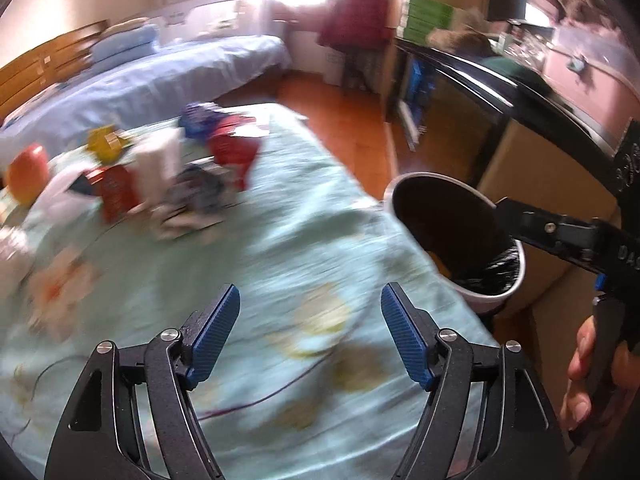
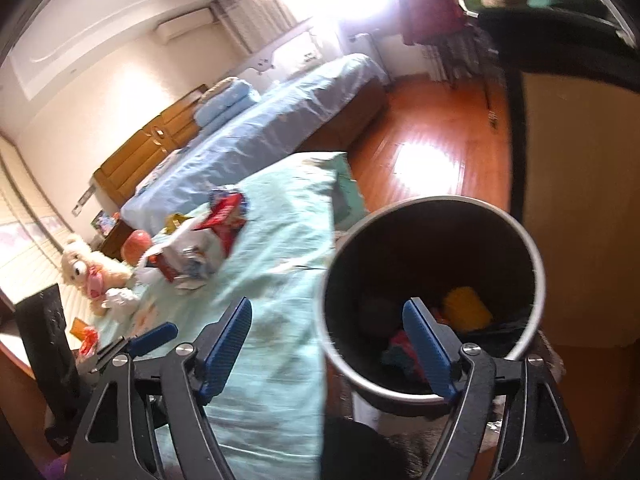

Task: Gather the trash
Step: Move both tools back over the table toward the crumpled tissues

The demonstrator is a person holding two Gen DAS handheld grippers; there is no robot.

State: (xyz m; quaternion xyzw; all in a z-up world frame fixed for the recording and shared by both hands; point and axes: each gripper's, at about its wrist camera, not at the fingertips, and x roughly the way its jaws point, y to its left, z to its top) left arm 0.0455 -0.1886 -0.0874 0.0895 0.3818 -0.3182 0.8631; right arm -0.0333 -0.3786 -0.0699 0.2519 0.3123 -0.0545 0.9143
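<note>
Left tool [image 1: 310, 336]: released, blue pads [image 1: 216, 332] spread wide, nothing between them. Held low over the bed [image 1: 304, 240], pointing along the pale green floral cover toward the trash pile. View blurred.

Right tool [image 2: 328, 344]: released, pads spread wide, nothing held. Poised above the bin [image 2: 536, 280], tilted downward; its right finger [image 2: 428, 344] overlaps the bin's mouth, its left finger lies over the bed cover. In the left view the right tool [image 1: 500, 210] reaches in from the right, tip over the bin rim, with the person's hand [image 1: 592, 372] wrapped round its handle at the lower right edge.

Bin: round, pale rim, black liner [image 1: 492, 272]. Stands on the floor just beside the bed's right edge. Inside: a yellow item [image 2: 466, 306] and red and dark scraps [image 2: 404, 350], details unclear.

Trash pile [image 2: 200, 236]: red, white and blue wrappers and cartons heaped on the far part of the cover, well apart from both tools. A yellow wrapper [image 1: 106, 144] and an orange round item [image 1: 28, 174] lie at its left side.

Teddy bear [image 2: 88, 272]: cream, lying near the cover's left end.

Second bed [image 2: 260, 120]: blue sheet, folded blue bedding [image 2: 224, 100] at its head, beyond the first bed.

Floor [image 2: 420, 132]: reddish wood, glare patch from the window.
</note>
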